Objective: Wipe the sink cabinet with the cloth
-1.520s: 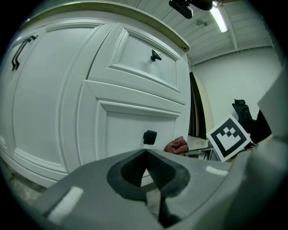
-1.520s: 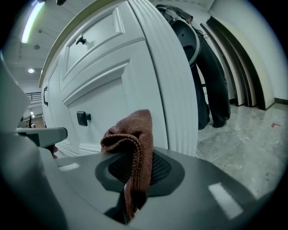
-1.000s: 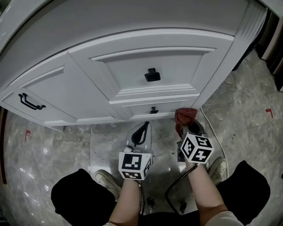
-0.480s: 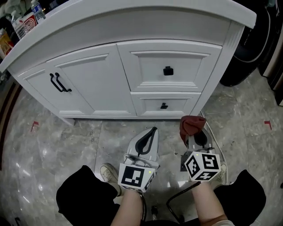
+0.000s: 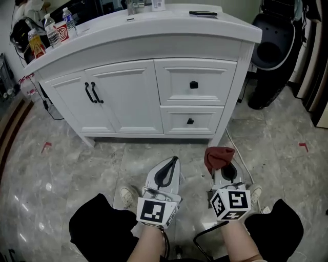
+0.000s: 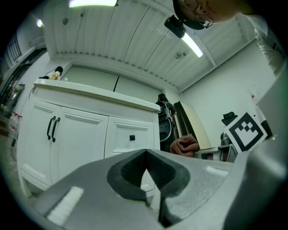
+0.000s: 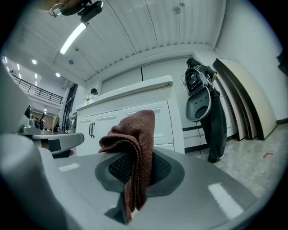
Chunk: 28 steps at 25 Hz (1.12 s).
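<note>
The white sink cabinet [image 5: 154, 97] stands ahead, with two doors on the left and two drawers on the right; it also shows as the cabinet [image 6: 90, 134] and the cabinet [image 7: 130, 121]. My right gripper [image 5: 223, 165] is shut on a reddish-brown cloth [image 5: 218, 156], which bunches above the jaws as the cloth [image 7: 132, 148]. My left gripper [image 5: 167, 169] is shut with nothing in it, its jaws closed together [image 6: 146, 179]. Both grippers hang low over the floor, well short of the cabinet front.
Bottles [image 5: 48, 30] and a phone [image 5: 205, 14] lie on the countertop. A dark chair-like object [image 5: 271, 56] stands right of the cabinet. A cable [image 5: 241, 158] runs along the marble floor [image 5: 77, 164]. My shoes [image 5: 128, 196] and dark trousers sit below the grippers.
The view has drawn back from the cabinet, so its whole front and countertop now show. Both grippers keep their hold and sit farther from the drawers.
</note>
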Motion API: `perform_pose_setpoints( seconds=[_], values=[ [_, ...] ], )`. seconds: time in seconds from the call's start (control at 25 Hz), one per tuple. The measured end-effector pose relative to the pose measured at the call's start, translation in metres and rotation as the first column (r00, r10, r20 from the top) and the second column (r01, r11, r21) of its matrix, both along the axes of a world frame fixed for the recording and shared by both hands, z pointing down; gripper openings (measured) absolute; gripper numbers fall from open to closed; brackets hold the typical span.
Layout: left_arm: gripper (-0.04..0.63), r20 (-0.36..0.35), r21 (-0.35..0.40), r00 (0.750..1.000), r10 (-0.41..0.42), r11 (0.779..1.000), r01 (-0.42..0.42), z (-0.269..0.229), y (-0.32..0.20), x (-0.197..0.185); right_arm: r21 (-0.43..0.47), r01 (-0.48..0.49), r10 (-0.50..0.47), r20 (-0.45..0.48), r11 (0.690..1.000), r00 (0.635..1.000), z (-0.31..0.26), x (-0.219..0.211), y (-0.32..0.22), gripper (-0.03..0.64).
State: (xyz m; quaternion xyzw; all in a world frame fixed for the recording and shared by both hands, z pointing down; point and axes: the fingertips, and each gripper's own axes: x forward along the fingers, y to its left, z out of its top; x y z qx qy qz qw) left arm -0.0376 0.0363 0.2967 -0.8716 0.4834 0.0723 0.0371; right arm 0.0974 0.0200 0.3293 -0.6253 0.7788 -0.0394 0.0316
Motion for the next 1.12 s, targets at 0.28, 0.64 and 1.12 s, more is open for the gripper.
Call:
perform_pose_setpoints(
  seconds=[0.28,0.64,1.12],
  values=[
    [0.000,0.066,0.035,0.998,-0.001,0.999,-0.001,-0.012,0.040,-0.012,0.000,-0.022,0.022,0.022,1.000,1.000,-0.014,-0.006,0.039,0.080],
    [0.000,0.059,0.092,0.998,0.026,0.995,-0.031,-0.033,0.056,-0.009,0.005,-0.036,0.036,0.030,0.999,0.999,-0.025,-0.008,0.053,0.078],
    [0.000,0.077,0.066,0.996,0.035,0.997,-0.040,-0.029,0.053,0.000,-0.001,-0.011,0.011,0.048,1.000,0.999,-0.024,-0.015,0.052,0.078]
  ],
)
